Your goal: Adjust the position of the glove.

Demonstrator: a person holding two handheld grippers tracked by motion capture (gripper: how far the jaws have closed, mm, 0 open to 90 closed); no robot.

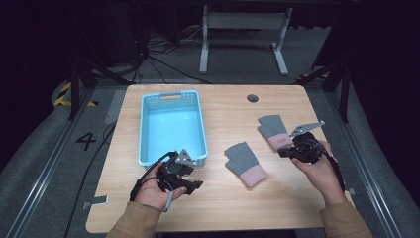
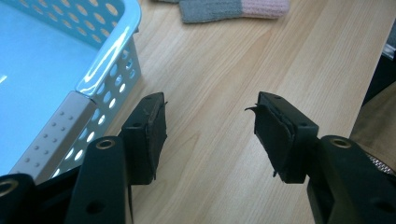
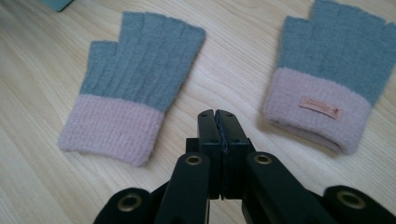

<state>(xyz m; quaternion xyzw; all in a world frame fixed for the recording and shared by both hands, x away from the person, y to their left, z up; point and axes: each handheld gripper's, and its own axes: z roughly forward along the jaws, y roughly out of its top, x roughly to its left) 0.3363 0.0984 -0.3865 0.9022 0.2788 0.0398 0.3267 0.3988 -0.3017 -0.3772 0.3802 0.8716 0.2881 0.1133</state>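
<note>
Two grey fingerless gloves with pink cuffs lie flat on the wooden table. One glove (image 1: 244, 163) (image 3: 128, 88) rests near the middle; the other glove (image 1: 275, 131) (image 3: 332, 74), with a small label on its cuff, lies at the right. My right gripper (image 1: 283, 152) (image 3: 217, 114) is shut with nothing in it, hovering between the two cuffs, close to the right glove. Open and empty, my left gripper (image 1: 195, 184) (image 2: 208, 128) is low over bare wood by the near corner of the light blue basket (image 1: 148, 130) (image 2: 93, 79). The middle glove's cuff (image 2: 233, 8) lies beyond it.
The perforated basket stands empty at the table's left centre. A round cable hole (image 1: 252, 98) is in the far edge of the table top. Beyond the table stand a white desk frame (image 1: 242, 29) and floor cables.
</note>
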